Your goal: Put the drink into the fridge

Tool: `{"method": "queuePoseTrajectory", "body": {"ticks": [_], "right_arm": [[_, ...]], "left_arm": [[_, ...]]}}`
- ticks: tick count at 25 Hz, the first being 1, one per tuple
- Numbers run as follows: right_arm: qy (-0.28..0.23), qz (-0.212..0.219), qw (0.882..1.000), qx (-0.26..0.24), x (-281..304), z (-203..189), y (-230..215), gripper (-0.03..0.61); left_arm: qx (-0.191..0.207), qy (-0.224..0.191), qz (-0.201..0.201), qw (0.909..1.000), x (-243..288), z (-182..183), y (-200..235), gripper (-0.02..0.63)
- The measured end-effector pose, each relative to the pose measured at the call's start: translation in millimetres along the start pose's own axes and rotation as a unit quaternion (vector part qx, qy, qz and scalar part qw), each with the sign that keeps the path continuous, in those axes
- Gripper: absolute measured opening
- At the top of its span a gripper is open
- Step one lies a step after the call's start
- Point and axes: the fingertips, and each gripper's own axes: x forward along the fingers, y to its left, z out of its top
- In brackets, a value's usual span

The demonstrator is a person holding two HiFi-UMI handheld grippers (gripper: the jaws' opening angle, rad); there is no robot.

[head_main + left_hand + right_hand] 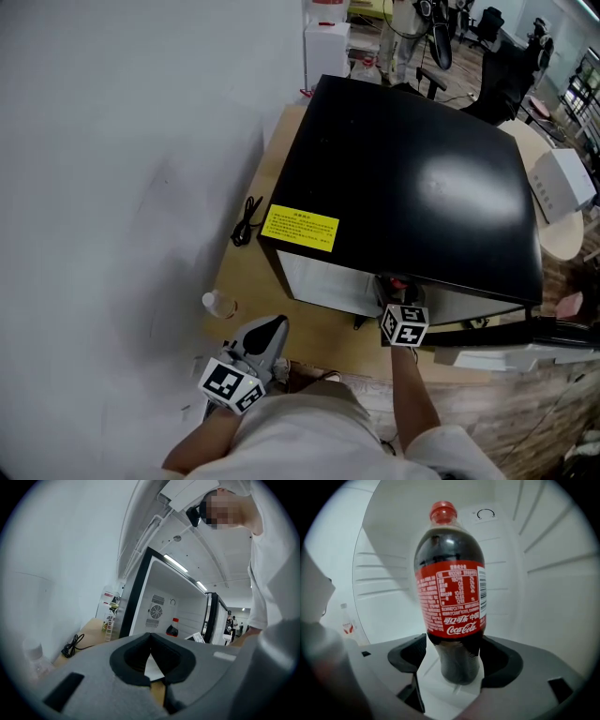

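Head view, near to far. The person's left forearm [202, 439] is bent close to the body and holds the left tongs [270, 332] low over the near edge of the wooden surface [246, 279], tips pointing far. In the left gripper view these tongs [151, 640] are clenched tip to tip, with nothing between them. The right forearm [412, 384] stretches far, carrying the right tongs [399, 298] into the open front of the fridge [412, 178]. In the right gripper view the right tongs [453, 660] grasp the lower body of the cola bottle [452, 597], one pad on each side. The bottle is upright, red cap uppermost, inside the white ribbed interior of the fridge, with a dial [485, 513] on the back wall behind it. On the surface left of the fridge stand a small clear bottle [217, 303] and, farther off, a coiled black cable [247, 223]. The fridge door [525, 354] hangs open at the right, and a yellow label [300, 228] lies on the fridge's black top.
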Motion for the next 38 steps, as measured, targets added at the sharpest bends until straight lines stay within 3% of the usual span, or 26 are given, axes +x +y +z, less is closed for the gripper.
{"method": "queuePoseTrajectory", "body": {"ticks": [7,15,23,26,38], "right_arm": [[0.008,-0.014,1.000,-0.009,-22,1,2,0.336],[0.015,-0.044,0.999,0.002,-59,-6,-2,0.273],[0.003,-0.073,0.997,0.032,-97,-7,-10,0.101],[0.000,-0.074,0.996,0.040,-106,-5,-6,0.002],[-0.070,-0.056,0.994,0.067,-156,37,26,0.000]], "left_arm": [[-0.002,-0.006,-0.036,0.9993,13,5,-7,0.012],[-0.005,-0.012,-0.095,0.9954,35,6,-22,0.012],[0.000,-0.014,-0.140,0.9901,44,9,-34,0.012],[0.001,-0.014,-0.153,0.9881,43,8,-36,0.012],[-0.007,-0.017,-0.162,0.9867,23,7,-26,0.012]]}}
